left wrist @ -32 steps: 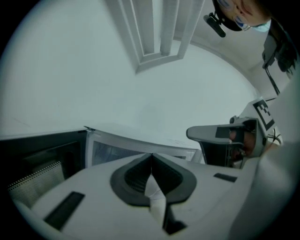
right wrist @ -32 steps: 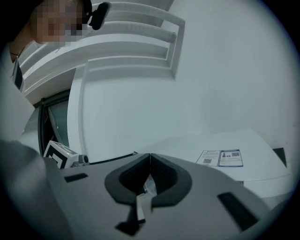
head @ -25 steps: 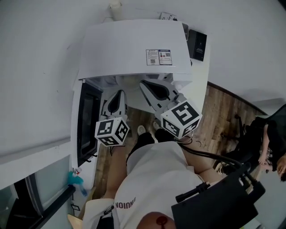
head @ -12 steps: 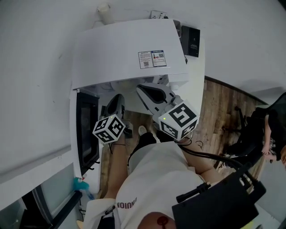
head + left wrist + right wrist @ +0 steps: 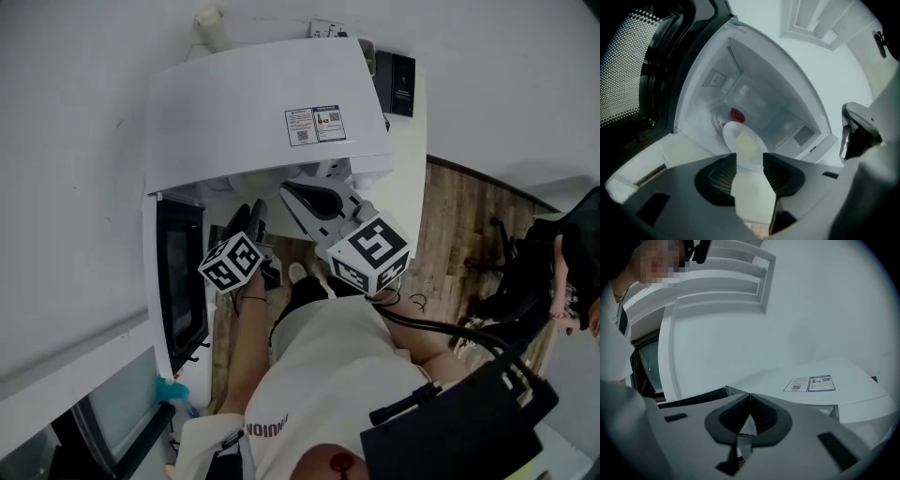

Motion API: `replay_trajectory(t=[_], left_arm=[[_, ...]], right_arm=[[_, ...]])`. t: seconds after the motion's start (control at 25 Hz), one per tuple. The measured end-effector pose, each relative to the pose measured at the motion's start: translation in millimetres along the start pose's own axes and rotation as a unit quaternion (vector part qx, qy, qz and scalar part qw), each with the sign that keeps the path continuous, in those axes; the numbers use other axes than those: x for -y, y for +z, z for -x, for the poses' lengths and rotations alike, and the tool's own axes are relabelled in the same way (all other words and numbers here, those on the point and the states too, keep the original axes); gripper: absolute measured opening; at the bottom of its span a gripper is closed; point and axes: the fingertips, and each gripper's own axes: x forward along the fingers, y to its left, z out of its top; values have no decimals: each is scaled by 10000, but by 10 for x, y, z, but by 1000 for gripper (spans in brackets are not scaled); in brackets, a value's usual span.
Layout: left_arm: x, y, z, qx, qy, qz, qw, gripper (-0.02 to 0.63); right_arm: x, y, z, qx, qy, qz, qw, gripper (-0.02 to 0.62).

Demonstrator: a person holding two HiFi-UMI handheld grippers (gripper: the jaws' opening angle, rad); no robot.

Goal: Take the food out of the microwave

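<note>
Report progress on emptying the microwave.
Done: the door stands open. In hand: the left tongs have just been opening, nothing between them, aimed at the plate inside the microwave. Left: grip the plate and bring it out. The right tongs are shut, empty.

- Right gripper (image 5: pixel 750 401) sits low in the middle, jaws pressed together at the tips, nothing gripped between them.
- Right behind it, off to the right, is the flat white top of the microwave (image 5: pixel 843 397).
- Two small stickers (image 5: pixel 809 383) sit side by side on that top.
- Above the microwave, just plain white wall (image 5: pixel 820 310).
- Far left of the microwave, a person's light shirt (image 5: pixel 611 343) fills the edge.
</note>
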Motion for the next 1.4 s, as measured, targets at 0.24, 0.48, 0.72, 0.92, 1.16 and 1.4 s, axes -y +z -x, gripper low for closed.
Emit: replay_trajectory(t=[0.24,0.48,0.72,0.92,1.16,1.4], left_arm=[[-27,-73,-110,-125,-75,432,9990,172],[-83,-103,-226,-168,-199,977,9949,172],[-132,-132,-295,-178,-237,1409,9896,172],[-123,-126,-334,-150,-318,1735,9842,172],[-138,-143,-391,-153,-353,2089,9772,170],[-167,-172,-413,-190,-345,2424,9694,169]], right_arm=[[42,-26,-7,-81,-53,5,10000,21],[34,-35,-11,-124,-70,49,9999,21],[59,-40,-4,-152,-119,73,9998,21],[59,-49,-14,-201,-116,107,9997,21],[91,-55,-22,-226,-167,110,9995,21],[109,-46,-27,-226,-207,95,9995,21]])
